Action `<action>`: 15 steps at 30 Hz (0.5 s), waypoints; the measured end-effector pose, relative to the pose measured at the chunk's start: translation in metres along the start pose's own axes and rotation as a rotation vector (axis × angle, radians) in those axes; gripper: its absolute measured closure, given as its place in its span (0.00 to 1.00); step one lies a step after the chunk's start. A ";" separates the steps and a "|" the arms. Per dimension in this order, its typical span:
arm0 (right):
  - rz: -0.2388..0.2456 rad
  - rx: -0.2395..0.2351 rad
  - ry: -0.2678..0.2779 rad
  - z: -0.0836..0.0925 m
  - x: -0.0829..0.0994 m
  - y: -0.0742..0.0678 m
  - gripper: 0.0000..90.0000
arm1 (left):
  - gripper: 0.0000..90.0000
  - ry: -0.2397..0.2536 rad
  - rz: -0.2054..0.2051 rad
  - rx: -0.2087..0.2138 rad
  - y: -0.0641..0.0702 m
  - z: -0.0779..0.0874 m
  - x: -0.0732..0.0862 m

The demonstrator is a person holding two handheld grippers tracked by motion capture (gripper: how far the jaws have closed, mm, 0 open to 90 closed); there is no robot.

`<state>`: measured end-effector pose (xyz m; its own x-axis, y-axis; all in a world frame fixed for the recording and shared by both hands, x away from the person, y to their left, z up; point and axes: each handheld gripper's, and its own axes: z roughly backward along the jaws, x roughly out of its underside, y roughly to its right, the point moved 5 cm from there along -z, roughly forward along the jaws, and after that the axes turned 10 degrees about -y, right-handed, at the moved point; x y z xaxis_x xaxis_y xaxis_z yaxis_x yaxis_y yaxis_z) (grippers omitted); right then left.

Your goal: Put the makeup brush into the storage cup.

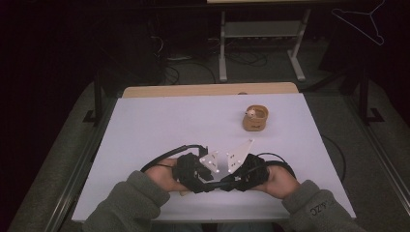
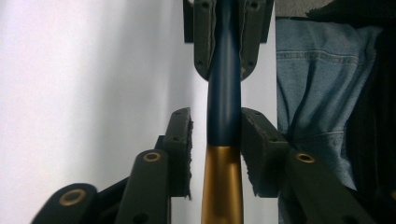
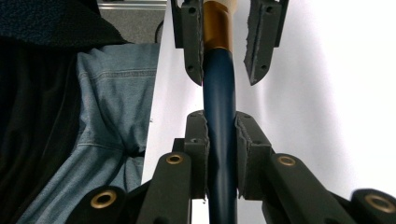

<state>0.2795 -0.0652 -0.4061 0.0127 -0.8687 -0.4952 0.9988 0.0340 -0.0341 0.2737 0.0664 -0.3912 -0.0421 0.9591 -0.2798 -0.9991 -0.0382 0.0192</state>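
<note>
Two grippers meet nose to nose at lower centre of the high view, both on one long thin rod [image 3: 219,116], dark blue with a gold section. The rod is held above the white table [image 1: 159,121], near its front edge.

Right gripper [image 3: 220,154]: pads pressed tight on the blue shaft, clamped shut on it, bottom centre of the right gripper view.

Left gripper [image 2: 215,149]: jaws narrow around the rod at the blue/gold join. A slim gap shows beside the left pad; the right pad is about touching. The grip looks loosened, not pressing. In the right gripper view, its jaws at top centre stand a bit apart from the rod.

Small tan cup-shaped holder [image 1: 255,118] stands at upper right of the table, well apart from both grippers. Blue jeans show beside the table edge in both gripper views
</note>
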 end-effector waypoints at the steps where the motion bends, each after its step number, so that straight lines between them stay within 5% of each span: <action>1: 0.000 0.005 0.003 0.001 0.000 0.000 0.85 | 0.68 -0.003 0.007 -0.003 0.000 0.000 0.002; 8: -0.038 0.008 0.008 0.008 0.006 -0.001 0.85 | 0.64 -0.002 0.032 0.012 -0.001 -0.003 0.016; 15: -0.051 0.012 0.028 0.011 0.010 -0.001 0.85 | 0.77 0.010 0.023 0.011 -0.001 0.000 0.020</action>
<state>0.2793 -0.0792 -0.4012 -0.0395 -0.8547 -0.5176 0.9986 -0.0162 -0.0495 0.2742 0.0858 -0.3969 -0.0654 0.9552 -0.2887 -0.9977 -0.0572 0.0366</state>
